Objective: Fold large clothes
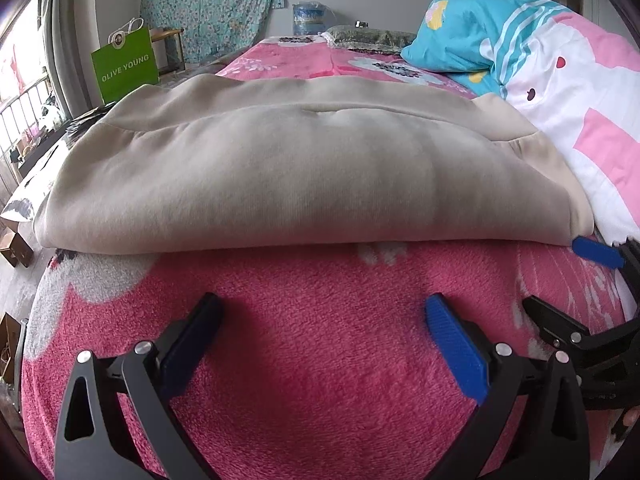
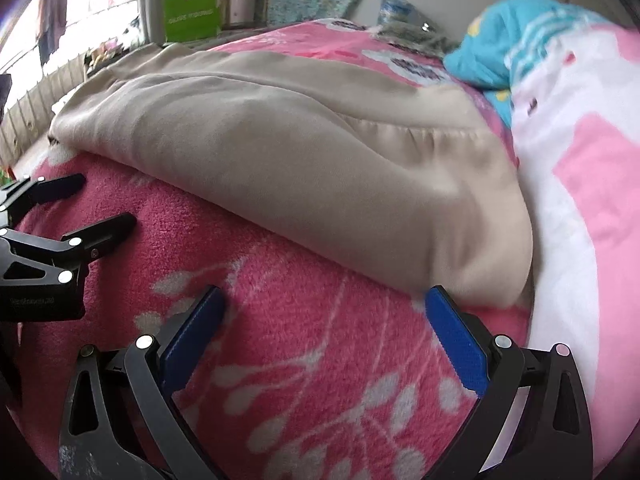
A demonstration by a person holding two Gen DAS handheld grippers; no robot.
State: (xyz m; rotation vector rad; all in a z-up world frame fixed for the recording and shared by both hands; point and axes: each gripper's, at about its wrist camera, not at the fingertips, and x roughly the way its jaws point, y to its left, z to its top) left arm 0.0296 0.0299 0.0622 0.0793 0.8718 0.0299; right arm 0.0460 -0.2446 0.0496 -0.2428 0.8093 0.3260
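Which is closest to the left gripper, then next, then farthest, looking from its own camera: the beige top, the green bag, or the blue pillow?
From the left gripper:
1. Beige top, folded on the pink blanket straight ahead.
2. Blue pillow, farther back on the right.
3. Green bag, back left beyond the bed; it looks farthest, though only slightly past the pillow.
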